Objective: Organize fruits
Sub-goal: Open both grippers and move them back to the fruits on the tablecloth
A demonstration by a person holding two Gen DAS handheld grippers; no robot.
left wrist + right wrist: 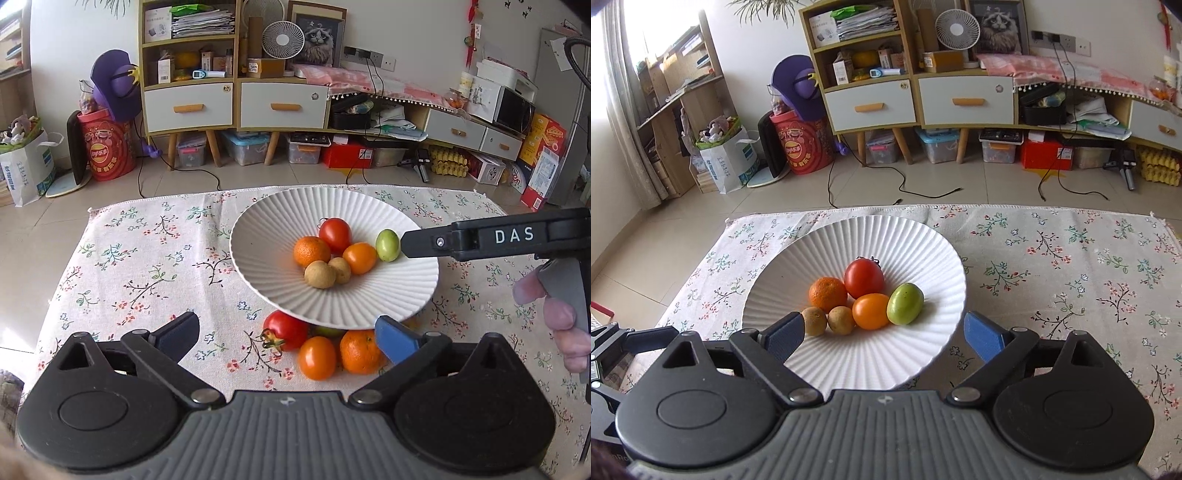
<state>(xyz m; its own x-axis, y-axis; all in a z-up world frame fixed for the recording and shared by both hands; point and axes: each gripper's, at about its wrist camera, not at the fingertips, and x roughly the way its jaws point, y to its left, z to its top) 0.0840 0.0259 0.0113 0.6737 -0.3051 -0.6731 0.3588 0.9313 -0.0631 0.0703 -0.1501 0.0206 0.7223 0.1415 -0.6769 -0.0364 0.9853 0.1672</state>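
A white ribbed bowl (258, 221) (849, 229) stands on the flowered cloth. It holds a red tomato (864, 277), a mandarin (827, 294), an orange tomato (871, 311), a green fruit (905, 303) and two longans (814, 320). On the cloth in front of the bowl lie a red tomato (286, 329), an orange tomato (317, 357) and a mandarin (360, 350). My left gripper (286, 325) hangs open over these loose fruits, holding nothing. My right gripper (884, 328) is open at the bowl's near side, empty. One of its fingers (424, 245) reaches beside the green fruit (387, 245).
The flowered cloth (1052, 258) covers a low table whose far edge meets a tiled floor. Its right half carries nothing. A person's hand (561, 317) grips the right tool's handle. Cabinets, boxes and cables line the far wall.
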